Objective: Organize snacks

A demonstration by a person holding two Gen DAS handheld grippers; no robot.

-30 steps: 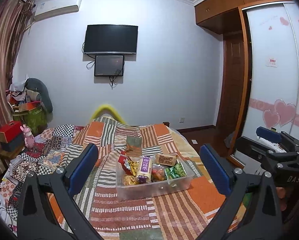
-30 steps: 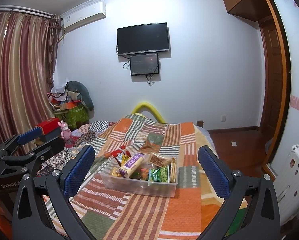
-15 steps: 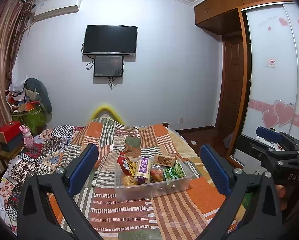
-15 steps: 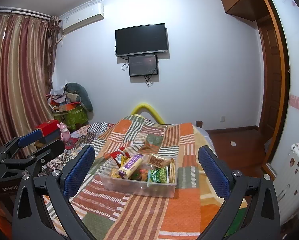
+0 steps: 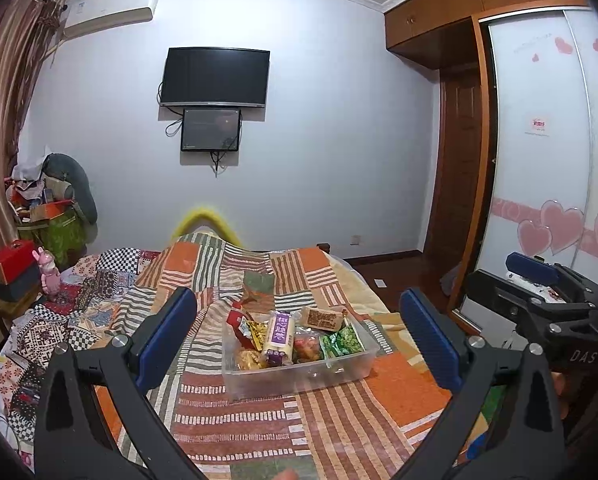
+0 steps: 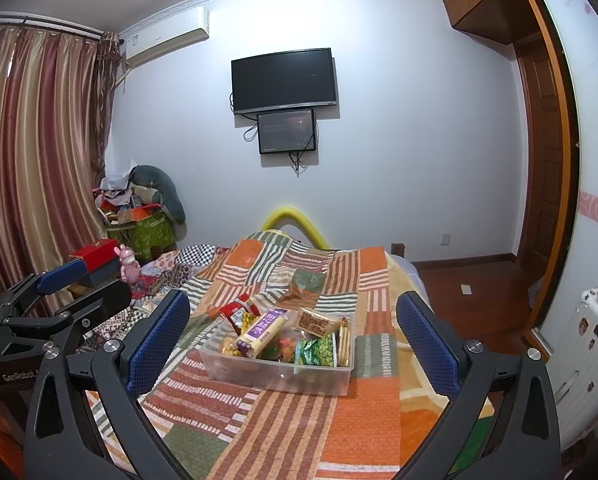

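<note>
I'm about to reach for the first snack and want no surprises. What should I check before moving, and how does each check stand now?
1. Left gripper open and holding nothing: ok.
2. Right gripper open and holding nothing: ok.
3. Bin resting flat on the quilt: ok.
4. Bin has no lid, snacks reachable from above: ok.
5. Purple pack lies on top of the pile, nothing over it: ok.
6. Where sorted snacks should go: cannot tell.
</note>
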